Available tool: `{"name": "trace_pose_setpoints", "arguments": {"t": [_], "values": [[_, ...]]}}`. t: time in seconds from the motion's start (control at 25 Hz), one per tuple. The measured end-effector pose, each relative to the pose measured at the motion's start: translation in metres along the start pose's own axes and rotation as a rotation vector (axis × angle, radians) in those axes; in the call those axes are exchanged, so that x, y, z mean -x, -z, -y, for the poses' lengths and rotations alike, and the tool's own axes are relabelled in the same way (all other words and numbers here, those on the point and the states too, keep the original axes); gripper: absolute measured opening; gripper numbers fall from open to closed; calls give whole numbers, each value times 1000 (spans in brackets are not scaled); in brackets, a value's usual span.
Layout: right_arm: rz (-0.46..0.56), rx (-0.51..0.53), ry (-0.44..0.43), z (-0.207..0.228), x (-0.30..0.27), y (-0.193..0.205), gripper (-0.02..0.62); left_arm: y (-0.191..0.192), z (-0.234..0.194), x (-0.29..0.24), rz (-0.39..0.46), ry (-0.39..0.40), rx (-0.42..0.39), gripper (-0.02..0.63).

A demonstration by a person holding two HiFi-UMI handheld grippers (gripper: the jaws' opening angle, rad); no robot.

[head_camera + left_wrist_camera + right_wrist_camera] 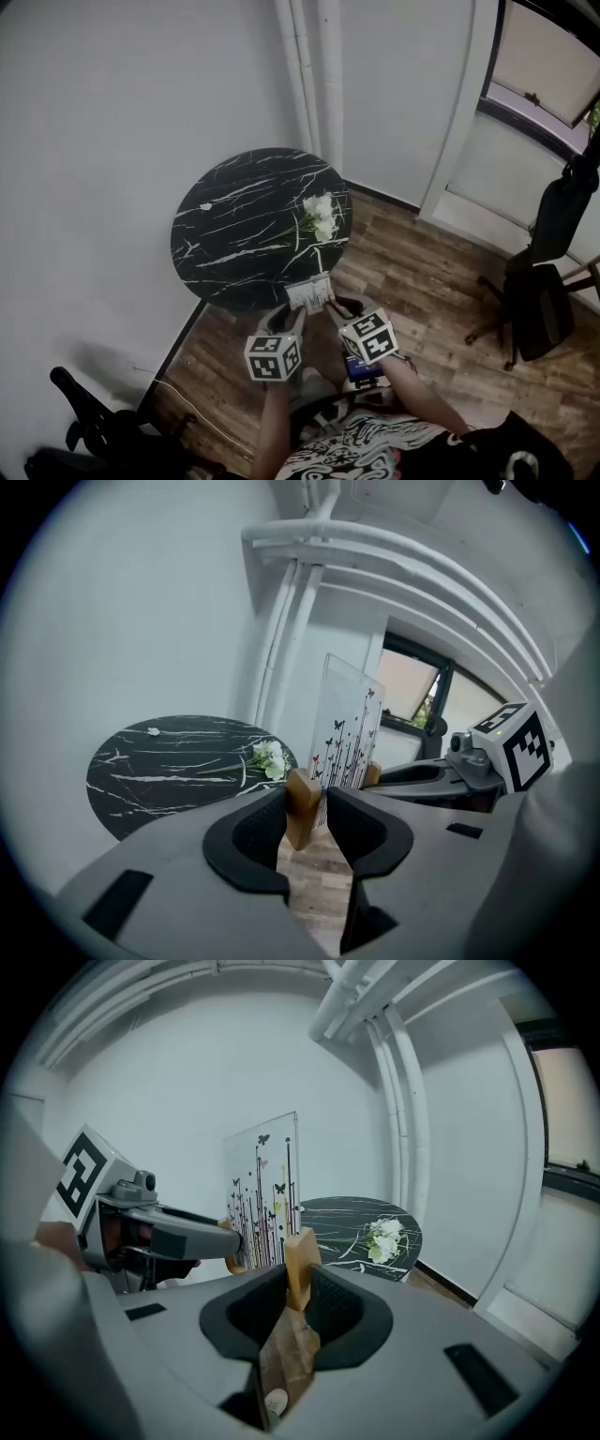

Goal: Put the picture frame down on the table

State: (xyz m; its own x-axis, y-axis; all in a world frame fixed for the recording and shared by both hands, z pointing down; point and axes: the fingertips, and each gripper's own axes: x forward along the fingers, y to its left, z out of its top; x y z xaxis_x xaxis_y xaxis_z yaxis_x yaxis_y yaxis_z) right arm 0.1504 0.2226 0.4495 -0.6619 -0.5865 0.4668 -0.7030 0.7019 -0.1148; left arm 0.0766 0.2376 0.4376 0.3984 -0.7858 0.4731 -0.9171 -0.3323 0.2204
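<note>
**Picture frame held up by both grippers at the table's near edge**

Head view: A round black marble table (pixel 234 234) stands against the far wall. White flowers (pixel 320 217) lie on its right side. The picture frame (pixel 310 293) is at the table's near rim, held between the left gripper (pixel 286 321) and the right gripper (pixel 339 307). From here I cannot tell whether it touches the tabletop. A wooden floor (pixel 422 272) runs to the right, where an office chair (pixel 542 305) stands well apart from the table. White pipes (pixel 305 75) run up the wall behind the table.

Left gripper view: The left gripper's jaws are closed almost together and clamp a wooden foot (pixel 302 806) at the frame's base. The frame's panel (pixel 347 733) stands upright above them, printed with stems and butterflies. Floor planks show below the foot. The right gripper (pixel 380 775) reaches in from the right to the frame's other end. The table (pixel 150 780) and flowers (pixel 267 759) lie farther off to the left.

Right gripper view: The right gripper's jaws are likewise nearly together, gripping a second wooden foot (pixel 299 1265). The panel (pixel 262 1199) rises just left of it. The left gripper (pixel 225 1241) holds the frame's far end. The table (pixel 347 1218) with the flowers (pixel 384 1238) lies beyond, to the right.
</note>
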Motion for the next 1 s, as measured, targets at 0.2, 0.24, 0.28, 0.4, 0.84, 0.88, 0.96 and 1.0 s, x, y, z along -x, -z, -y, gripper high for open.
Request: {"name": "trace_pose_setpoints", "arguments": {"t": [0.2, 0.24, 0.28, 0.4, 0.84, 0.88, 0.96, 1.0], "values": [[-7, 1, -14, -6, 0, 0, 83, 3, -2, 5, -6, -12, 10, 145], [-6, 1, -16, -6, -1, -1, 83, 2, -3, 5, -4, -14, 11, 146], [-6, 0, -18, -7, -2, -3, 82, 1, -5, 6, -1, -16, 11, 146], [-5, 2, -28, -6, -8, -7, 83, -4, -11, 5, 10, -28, 12, 146], [-26, 1, -37, 19, -79, -32, 83, -27, -69, -42, -6, -33, 27, 144], [-30, -3, -35, 23, -88, -35, 83, -31, -76, -50, -10, -32, 29, 144], [-39, -12, -31, 32, -109, -42, 83, -38, -93, -65, -19, -31, 39, 144], [-44, -16, -29, 36, -119, -47, 83, -43, -102, -72, -22, -30, 43, 144]]}}
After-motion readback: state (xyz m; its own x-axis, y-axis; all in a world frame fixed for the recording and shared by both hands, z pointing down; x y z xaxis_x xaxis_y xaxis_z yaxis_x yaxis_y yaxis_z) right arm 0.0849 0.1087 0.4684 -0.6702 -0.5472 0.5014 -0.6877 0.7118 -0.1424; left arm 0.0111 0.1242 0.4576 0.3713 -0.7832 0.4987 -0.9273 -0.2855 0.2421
